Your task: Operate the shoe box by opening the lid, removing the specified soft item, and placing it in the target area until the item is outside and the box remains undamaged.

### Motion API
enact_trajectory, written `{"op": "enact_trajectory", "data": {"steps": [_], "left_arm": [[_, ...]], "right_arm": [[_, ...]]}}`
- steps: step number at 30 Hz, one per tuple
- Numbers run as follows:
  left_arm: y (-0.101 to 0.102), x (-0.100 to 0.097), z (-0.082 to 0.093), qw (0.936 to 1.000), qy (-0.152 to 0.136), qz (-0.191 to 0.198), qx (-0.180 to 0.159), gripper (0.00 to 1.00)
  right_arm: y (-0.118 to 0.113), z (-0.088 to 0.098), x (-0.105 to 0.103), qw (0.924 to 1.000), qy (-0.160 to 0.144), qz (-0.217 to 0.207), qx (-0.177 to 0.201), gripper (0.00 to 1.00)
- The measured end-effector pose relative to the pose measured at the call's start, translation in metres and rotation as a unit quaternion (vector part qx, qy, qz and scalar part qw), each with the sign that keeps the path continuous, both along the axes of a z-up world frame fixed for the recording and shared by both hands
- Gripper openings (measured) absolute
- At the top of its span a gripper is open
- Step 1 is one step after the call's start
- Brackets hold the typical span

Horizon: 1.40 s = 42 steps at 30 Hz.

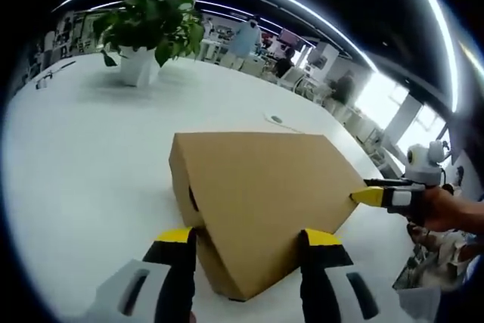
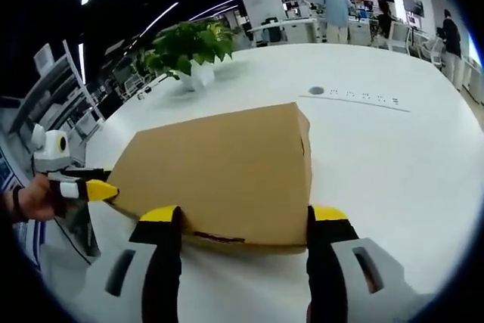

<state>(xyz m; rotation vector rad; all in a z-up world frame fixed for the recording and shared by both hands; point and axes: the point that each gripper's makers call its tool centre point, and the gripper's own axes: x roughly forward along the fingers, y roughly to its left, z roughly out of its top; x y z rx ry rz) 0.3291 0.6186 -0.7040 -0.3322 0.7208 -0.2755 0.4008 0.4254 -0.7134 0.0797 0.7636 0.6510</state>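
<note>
A brown cardboard shoe box (image 1: 265, 187) lies on the white table (image 1: 83, 179) with its lid down. My left gripper (image 1: 248, 238) is open, its yellow-tipped jaws straddling the box's near corner. From the right, a hand brings the right gripper (image 1: 378, 196), whose yellow tip meets the box's right corner. In the right gripper view the box (image 2: 219, 172) is close ahead, and my right gripper (image 2: 243, 215) is open with its jaws on either side of the near long edge. The left gripper (image 2: 91, 189) comes in from the left at the box's corner. No soft item shows.
A potted green plant (image 1: 140, 66) stands at the far side of the table, also seen as the plant (image 2: 193, 73) behind the box. A flush socket strip (image 2: 355, 96) lies in the tabletop beyond. People and desks are in the background. The table edge (image 2: 76, 255) runs near the left gripper.
</note>
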Motion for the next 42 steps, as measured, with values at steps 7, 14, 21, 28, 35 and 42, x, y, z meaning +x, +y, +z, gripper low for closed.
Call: {"op": "enact_trajectory", "data": {"steps": [7,14,21,28,35,42], "left_arm": [[0.015,-0.022,0.0,0.9999,0.002,0.011,0.001,0.55],[0.024,-0.032,0.0,0.9999,0.006,0.014,0.003,0.55],[0.024,-0.031,0.001,0.9998,0.011,0.014,0.006,0.56],[0.012,-0.037,0.001,0.9985,-0.016,-0.043,0.031,0.67],[0.003,-0.046,-0.005,0.9905,-0.021,-0.107,0.084,0.8],[0.005,-0.045,-0.007,0.9894,-0.022,-0.107,0.096,0.77]], "right_arm": [[0.016,0.0,-0.017,0.9999,0.001,0.01,0.0,0.63],[0.025,0.0,-0.026,0.9998,0.001,0.018,0.001,0.62],[0.026,0.001,-0.028,0.9995,0.002,0.031,0.0,0.63],[0.032,-0.003,-0.046,0.9902,-0.028,0.134,-0.028,0.76],[0.024,-0.009,-0.042,0.9833,-0.054,0.157,-0.074,0.69],[0.024,-0.013,-0.04,0.9783,-0.073,0.161,-0.108,0.68]]}}
